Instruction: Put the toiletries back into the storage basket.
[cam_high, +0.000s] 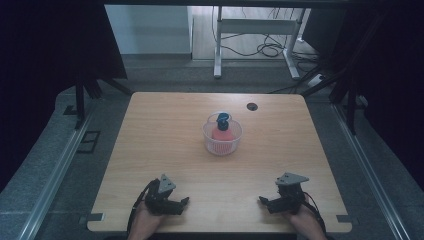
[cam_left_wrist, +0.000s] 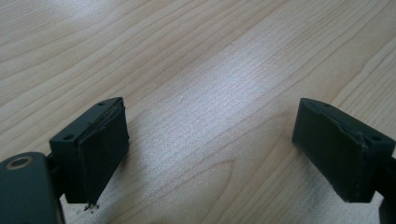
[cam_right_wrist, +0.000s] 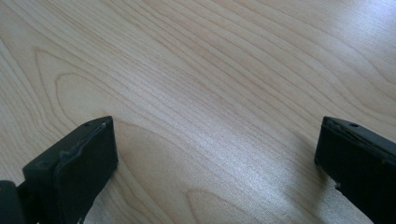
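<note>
Basket, small and white with holes in its sides, sits on the wooden table well ahead of both grippers, about midway between them. Inside it are a red thing and a blue thing. Left gripper and right gripper rest near the table's close edge, jaws spread wide, holding nothing.

Two handheld grippers, both matte black. The left gripper and the right gripper each carry a grey three-cornered plate on top and trail a thin black cable. Up close, each jaw is a blocky black housing with small screw holes, faced with a flat, dark rubbery pad that is frayed at the edges.
</note>
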